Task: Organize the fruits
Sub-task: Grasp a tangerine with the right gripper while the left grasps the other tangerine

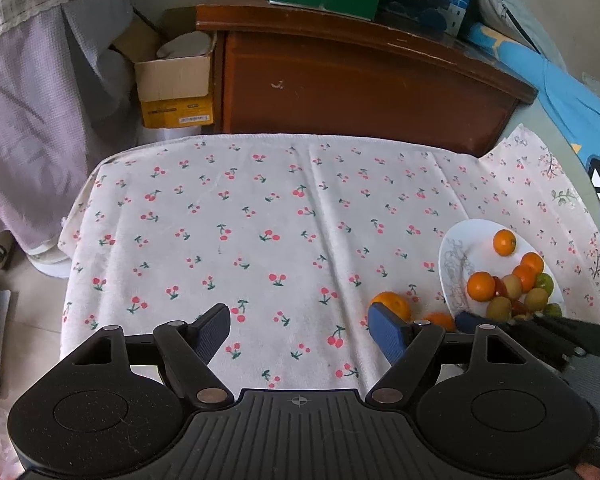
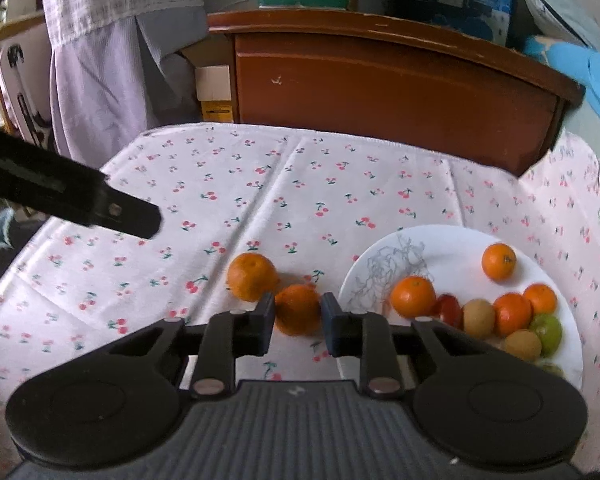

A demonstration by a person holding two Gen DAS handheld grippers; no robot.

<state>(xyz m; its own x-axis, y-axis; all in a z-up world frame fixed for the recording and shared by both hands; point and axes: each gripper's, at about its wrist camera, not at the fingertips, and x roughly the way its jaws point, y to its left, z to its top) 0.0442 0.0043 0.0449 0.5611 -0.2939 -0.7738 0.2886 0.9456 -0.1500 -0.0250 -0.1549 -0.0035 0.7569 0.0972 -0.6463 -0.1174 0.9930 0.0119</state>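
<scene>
- My left gripper point(image 1: 300, 330) hangs over the bare middle of the cherry-print cloth point(image 1: 240, 208), its jaws spread wide with nothing between them.
- In the right wrist view the same tool shows as a dark bar at the left edge, well apart from the fruit.
- To the right of my left gripper, one orange point(image 2: 253, 276) lies loose on the cloth, near the plate but not on it.
- Just beside it, a second orange point(image 2: 298, 309) sits between the fingers of my right gripper point(image 2: 298, 320). The jaws are clamped on it, one pad against each side, and it rests on the cloth just left of the plate's rim.
- Further right stands the white plate point(image 2: 452, 240), with a grey sprig pattern on its left part.
- On the plate lie four more oranges, one alone toward the far side point(image 2: 499, 261), the others clustered with a small red fruit point(image 2: 449, 309), two yellowish ones and a green one point(image 2: 548, 332).
- Behind the table stands a brown wooden cabinet point(image 1: 360, 92).
</scene>
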